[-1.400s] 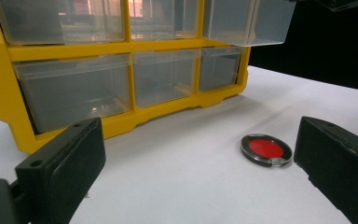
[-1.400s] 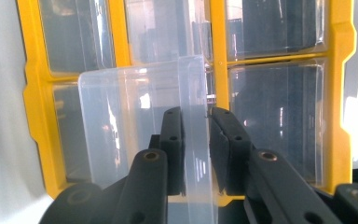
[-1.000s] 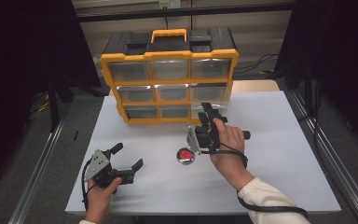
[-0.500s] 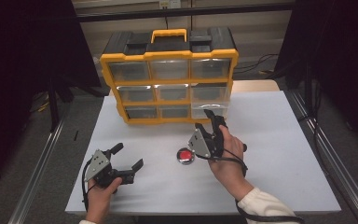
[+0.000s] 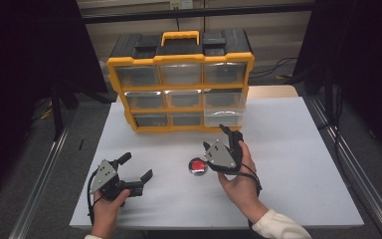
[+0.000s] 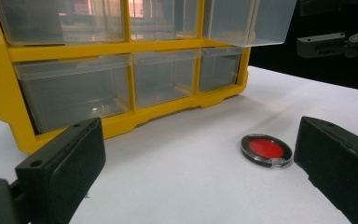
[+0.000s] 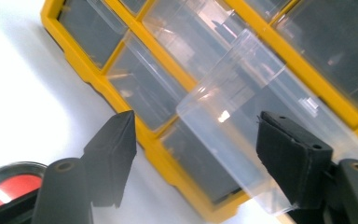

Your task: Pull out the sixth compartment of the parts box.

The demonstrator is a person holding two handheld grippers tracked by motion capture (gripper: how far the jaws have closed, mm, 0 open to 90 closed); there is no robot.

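White table (image 5: 298, 164), dark room. Yellow drawer cabinet (image 5: 180, 89) at back; one drawer (image 6: 249, 21) pulled out. Left gripper (image 5: 135, 169) and right gripper (image 7: 196, 154) both gape, empty. Red-centred disc (image 5: 198, 166), perhaps a lidded tin.

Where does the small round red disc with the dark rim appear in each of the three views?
High view: the small round red disc with the dark rim lies on the white table, just left of the right gripper.
Left gripper view: right of centre, beside the right-hand jaw.
Right gripper view: bottom-left corner, partly hidden.
Shared landmark: the yellow drawer cabinet behind it.
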